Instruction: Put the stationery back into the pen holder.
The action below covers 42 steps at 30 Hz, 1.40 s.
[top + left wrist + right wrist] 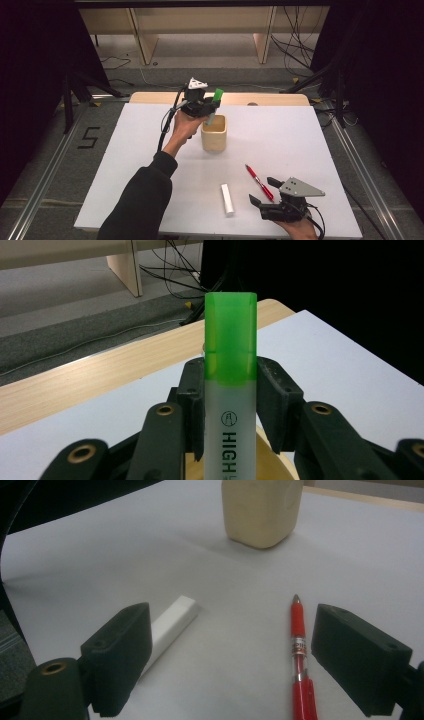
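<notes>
My left gripper [209, 111] is shut on a green-capped highlighter [215, 103], held upright over the back rim of the pale wooden cup [214, 134]. In the left gripper view the highlighter [230, 385] stands clamped between the jaws, green cap up, its lower end over the cup rim [265, 447]. My right gripper [264, 192] rests open near the table's front right edge. A red pen [259, 182] lies just left of it, and a white rectangular stick [227, 199] lies further left. The right gripper view shows the pen [299, 650] and the white stick [170, 622] lying between the open jaws, the cup [261, 510] beyond.
The white tabletop [125, 165] sits on a wooden table whose edge [270, 99] shows at the back. Wooden furniture legs and loose cables lie on the grey floor behind. A metal rail [45, 172] runs along the left side.
</notes>
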{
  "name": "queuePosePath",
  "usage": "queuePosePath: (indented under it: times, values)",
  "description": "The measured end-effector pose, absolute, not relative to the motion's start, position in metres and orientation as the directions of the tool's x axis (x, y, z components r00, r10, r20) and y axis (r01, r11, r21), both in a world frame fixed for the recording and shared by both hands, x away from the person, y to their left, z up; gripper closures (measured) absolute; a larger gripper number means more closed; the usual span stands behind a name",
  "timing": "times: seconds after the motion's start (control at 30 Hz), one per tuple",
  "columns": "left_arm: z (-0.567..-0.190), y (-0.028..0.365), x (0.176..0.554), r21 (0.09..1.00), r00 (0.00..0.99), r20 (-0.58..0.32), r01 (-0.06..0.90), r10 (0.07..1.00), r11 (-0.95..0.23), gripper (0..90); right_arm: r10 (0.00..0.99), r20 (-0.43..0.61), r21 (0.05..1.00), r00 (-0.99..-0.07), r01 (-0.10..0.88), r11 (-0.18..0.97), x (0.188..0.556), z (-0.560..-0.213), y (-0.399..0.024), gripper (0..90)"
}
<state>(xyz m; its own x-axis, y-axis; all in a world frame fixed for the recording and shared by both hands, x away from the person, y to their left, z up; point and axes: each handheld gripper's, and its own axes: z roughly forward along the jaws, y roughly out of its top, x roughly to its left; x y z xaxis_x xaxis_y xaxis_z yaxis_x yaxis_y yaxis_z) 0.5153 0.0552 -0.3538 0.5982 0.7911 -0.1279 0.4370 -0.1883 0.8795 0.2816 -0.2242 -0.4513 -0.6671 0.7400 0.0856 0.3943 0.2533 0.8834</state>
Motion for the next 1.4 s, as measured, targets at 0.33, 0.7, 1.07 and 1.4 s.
queuePosePath:
  times: [0.33, 0.7, 1.07, 1.4]
  values:
    - [-0.360, 0.050, 0.517, 0.872, 0.597, -0.137, 0.451, 0.790, -0.189, 66.4, 0.740, 0.086, 0.884, -0.667, 0.394, 0.253, 0.282, -0.451, -0.224, 17.3]
    - [-0.368, 0.046, 0.515, 0.865, 0.602, -0.137, 0.459, 0.787, -0.201, 66.4, 0.740, 0.085, 0.883, -0.667, 0.394, 0.254, 0.281, -0.451, -0.224, 17.3]
    - [-0.378, 0.046, 0.513, 0.854, 0.603, -0.133, 0.472, 0.787, -0.217, 66.3, 0.740, 0.085, 0.882, -0.667, 0.395, 0.255, 0.282, -0.452, -0.225, 17.3]
    - [-0.382, 0.048, 0.512, 0.844, 0.597, -0.142, 0.491, 0.790, -0.219, 66.2, 0.740, 0.083, 0.882, -0.668, 0.395, 0.257, 0.282, -0.452, -0.224, 17.3]
